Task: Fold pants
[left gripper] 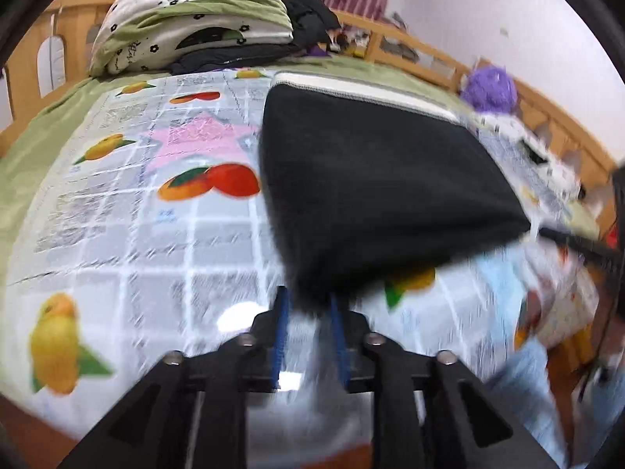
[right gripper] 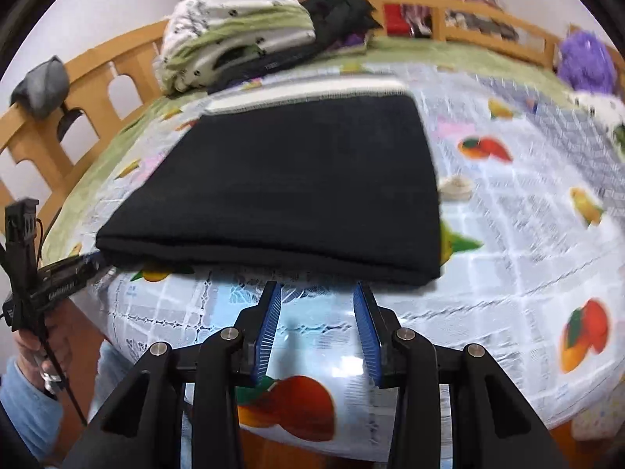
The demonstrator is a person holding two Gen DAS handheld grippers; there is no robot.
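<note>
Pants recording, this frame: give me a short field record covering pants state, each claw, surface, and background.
pants: black pants, folded into a flat rectangle, white waistband at far edge
left claw: at the near corner of the pants; grip unclear through blur
right claw: open, just short of the near fold, apart from it
surface: fruit-print cloth
background: folded quilt, purple fluffy thing

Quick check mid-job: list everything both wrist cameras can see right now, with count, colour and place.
pants: one, black with a white waistband, folded flat on the tablecloth
tablecloth: one, white grid with fruit print, over the bed
quilt: one, white and green, folded at the bed's far end
dark clothes: a black pile beside the quilt
fluffy thing: one, purple, by the wooden rail
bed rail: wooden, around the bed
left claw: blue pads close together at the pants' near corner; grip unclear
right claw: open, just short of the pants' near edge
</note>
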